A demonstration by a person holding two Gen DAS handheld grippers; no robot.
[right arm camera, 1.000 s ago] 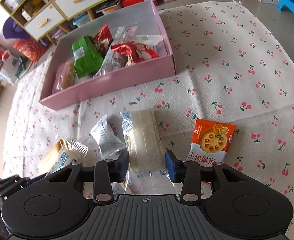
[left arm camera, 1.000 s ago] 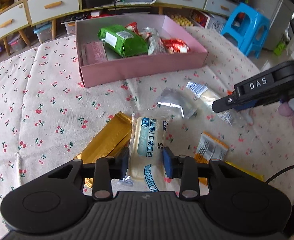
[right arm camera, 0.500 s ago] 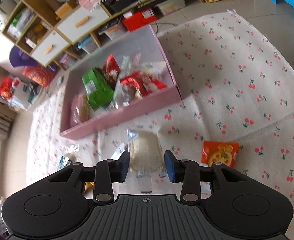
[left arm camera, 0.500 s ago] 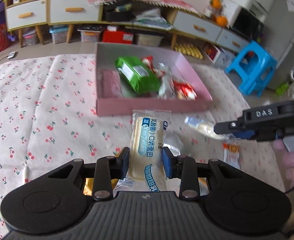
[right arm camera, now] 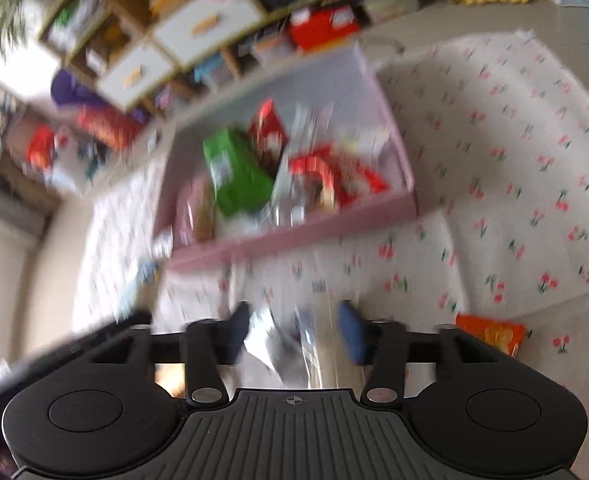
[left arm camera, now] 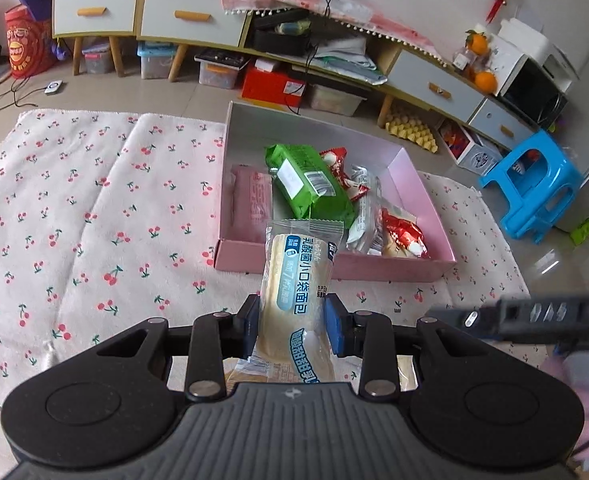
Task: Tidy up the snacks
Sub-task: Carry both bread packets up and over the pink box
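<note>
1. Two grippers are in play. The left gripper (left arm camera: 292,326) has its fingers (left arm camera: 336,330) clenched on a bread packet (left arm camera: 298,280) with blue print, held up off the cherry-print cloth (left arm camera: 94,208) and just short of the near wall of the pink box (left arm camera: 394,268).
2. The box already holds a green packet (left arm camera: 308,184), a pink packet (left arm camera: 251,200) and several red-and-white wrappers (left arm camera: 402,234), so the step in hand looks like carrying the bread over to join them.
3. The right wrist view is badly blurred. The right gripper (right arm camera: 294,330) has something clear and crinkly between its fingers, but I cannot tell whether they are gripping it or merely standing around it.
4. An orange snack packet (right arm camera: 490,334) lies on the cloth to the right of that gripper, apart from the box.
5. Next, in my judgement, the left gripper needs to go forward over the near wall and let go above the free floor in the box's near left part, low enough that the packet does not slide off the pile.
</note>
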